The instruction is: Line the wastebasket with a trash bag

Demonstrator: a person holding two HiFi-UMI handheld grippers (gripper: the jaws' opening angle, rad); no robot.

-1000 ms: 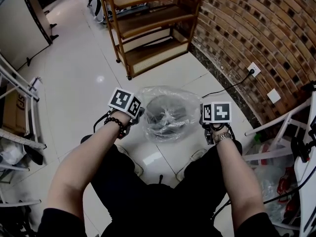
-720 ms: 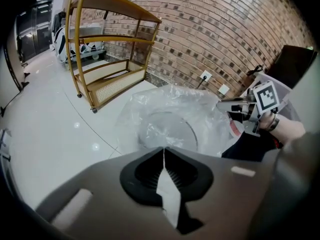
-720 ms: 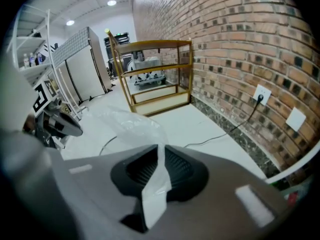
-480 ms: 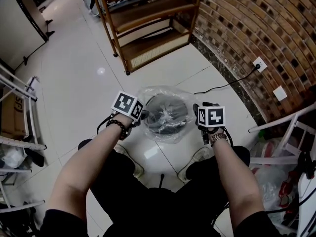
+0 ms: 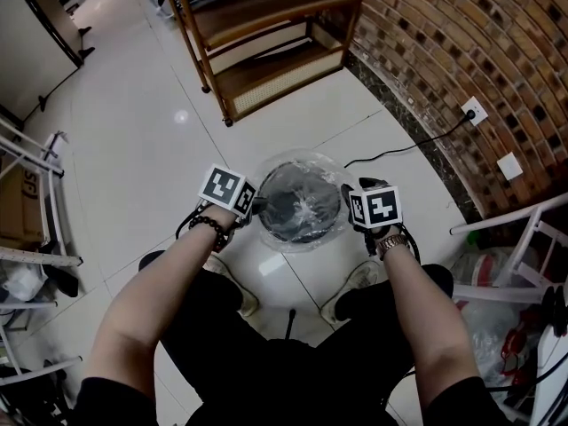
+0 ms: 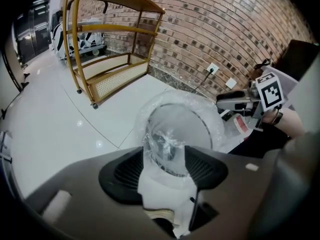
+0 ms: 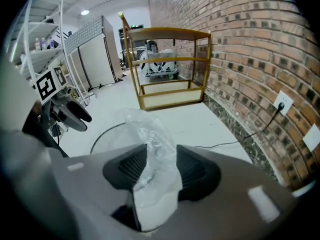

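We take the wastebasket (image 5: 282,204) as the centre of the dial in the head view. It stands on the tiled floor (image 5: 133,149), and the trash bag (image 5: 312,211) lies in it and over its rim. The shelf unit (image 5: 266,34) stands at twelve o'clock, well apart, with its right end near the brick wall (image 5: 461,43). That wall sweeps from one to three o'clock. A wall socket (image 5: 474,110) sits on it at two o'clock, and a cable (image 5: 399,152) runs from the socket along the floor toward the wastebasket. A tube rack (image 5: 510,224) stands at four o'clock and another rack (image 5: 31,153) at nine. Our right shoe (image 5: 349,293) rests at five o'clock and our left shoe (image 5: 235,295) at seven, both near the wastebasket.
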